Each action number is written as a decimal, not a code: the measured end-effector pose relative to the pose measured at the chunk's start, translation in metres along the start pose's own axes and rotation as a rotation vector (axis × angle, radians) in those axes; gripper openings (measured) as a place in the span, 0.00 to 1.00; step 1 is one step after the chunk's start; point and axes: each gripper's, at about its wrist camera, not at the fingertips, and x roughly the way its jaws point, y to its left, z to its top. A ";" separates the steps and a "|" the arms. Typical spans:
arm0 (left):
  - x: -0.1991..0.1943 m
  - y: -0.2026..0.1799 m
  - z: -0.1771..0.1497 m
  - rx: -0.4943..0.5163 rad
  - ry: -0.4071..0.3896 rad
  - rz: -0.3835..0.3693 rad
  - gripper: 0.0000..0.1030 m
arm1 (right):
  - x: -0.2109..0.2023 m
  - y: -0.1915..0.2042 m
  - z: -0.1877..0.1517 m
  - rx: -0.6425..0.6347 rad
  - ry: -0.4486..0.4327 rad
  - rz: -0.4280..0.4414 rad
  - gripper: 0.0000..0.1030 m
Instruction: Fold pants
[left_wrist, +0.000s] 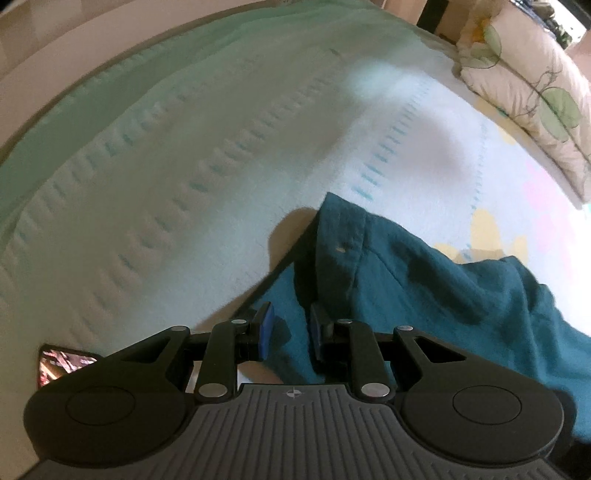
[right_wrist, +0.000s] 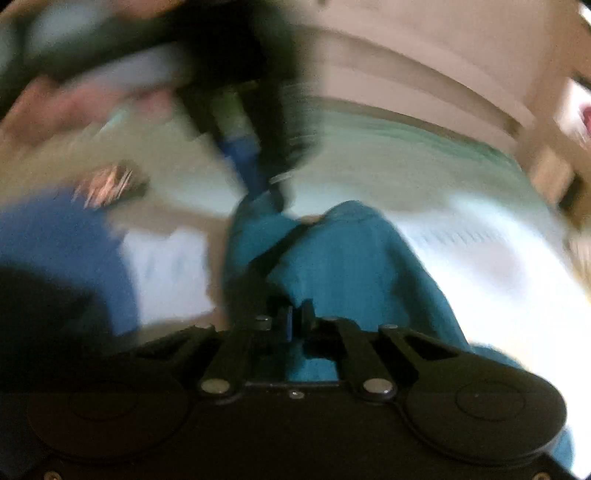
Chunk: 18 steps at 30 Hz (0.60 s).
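Observation:
Teal pants (left_wrist: 424, 280) lie bunched on the bed at the lower right of the left wrist view. A fold of them runs up between the blue pads of my left gripper (left_wrist: 290, 328), which is shut on it and holds it a little above the sheet. The right wrist view is heavily blurred. There the pants (right_wrist: 354, 254) rise like a tent straight from the tips of my right gripper (right_wrist: 293, 319), whose jaws stand together on the cloth. Farther off, the left gripper (right_wrist: 255, 173) pinches another part of the same garment.
A pale mint and white bed sheet (left_wrist: 184, 166) covers the mattress. A floral pillow (left_wrist: 535, 92) lies at the far right. A small dark phone-like object (left_wrist: 62, 363) sits near the bed's edge. A person's blue clothing (right_wrist: 55, 251) fills the left of the right wrist view.

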 end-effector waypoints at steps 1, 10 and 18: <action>0.000 0.001 -0.001 -0.004 0.003 -0.011 0.20 | -0.003 -0.020 0.000 0.112 -0.017 0.004 0.08; 0.016 -0.007 -0.005 -0.034 0.052 -0.076 0.20 | 0.000 -0.103 -0.024 0.464 0.037 -0.047 0.10; 0.050 -0.029 -0.005 -0.090 0.108 -0.157 0.20 | 0.008 -0.075 -0.018 0.318 0.075 -0.056 0.20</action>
